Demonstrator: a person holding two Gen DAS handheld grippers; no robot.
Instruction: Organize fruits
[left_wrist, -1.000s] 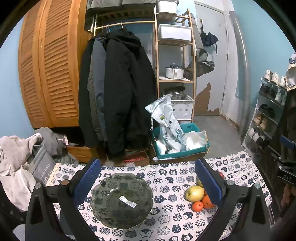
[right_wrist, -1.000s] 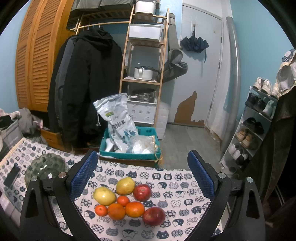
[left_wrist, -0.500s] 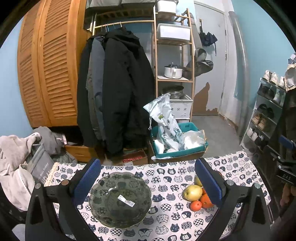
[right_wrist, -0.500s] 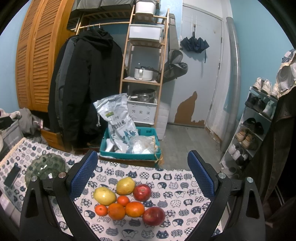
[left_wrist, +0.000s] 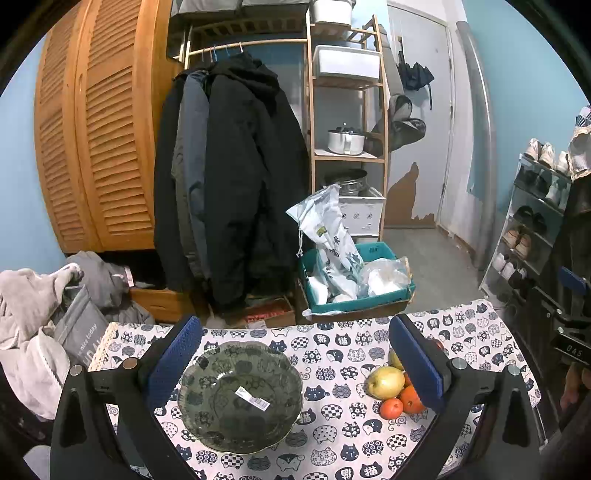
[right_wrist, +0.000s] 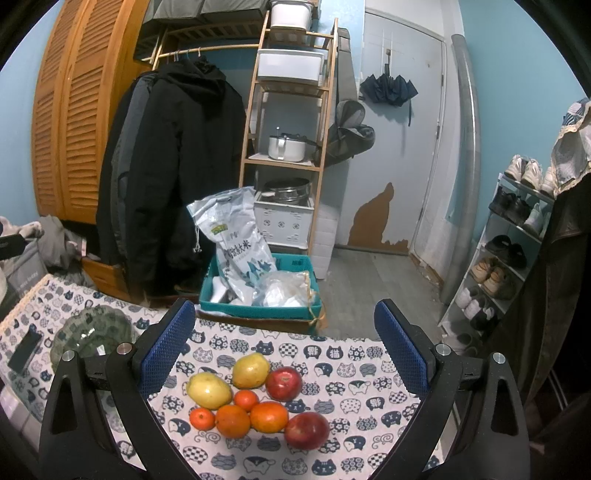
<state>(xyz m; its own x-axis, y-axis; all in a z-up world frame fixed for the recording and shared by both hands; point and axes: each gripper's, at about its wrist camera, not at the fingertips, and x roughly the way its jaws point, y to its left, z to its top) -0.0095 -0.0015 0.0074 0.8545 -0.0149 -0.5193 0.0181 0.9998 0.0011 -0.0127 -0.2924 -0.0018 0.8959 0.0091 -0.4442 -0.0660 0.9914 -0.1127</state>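
A dark green glass bowl with a white sticker sits on the cat-print tablecloth; it also shows at the left in the right wrist view. My left gripper is open and empty above the bowl. A pile of fruit lies to the right: two yellow pears, two red apples, and several oranges. Some of it shows in the left wrist view. My right gripper is open and empty above the pile.
A dark phone lies at the table's left edge. Beyond the far edge stands a teal crate with bags, hanging coats, a wooden shelf and a shoe rack. Clothes are heaped on the left.
The left wrist view has tilted up a little, so the bowl and fruit sit slightly lower and nearer. The right gripper has not moved. Both stay open.
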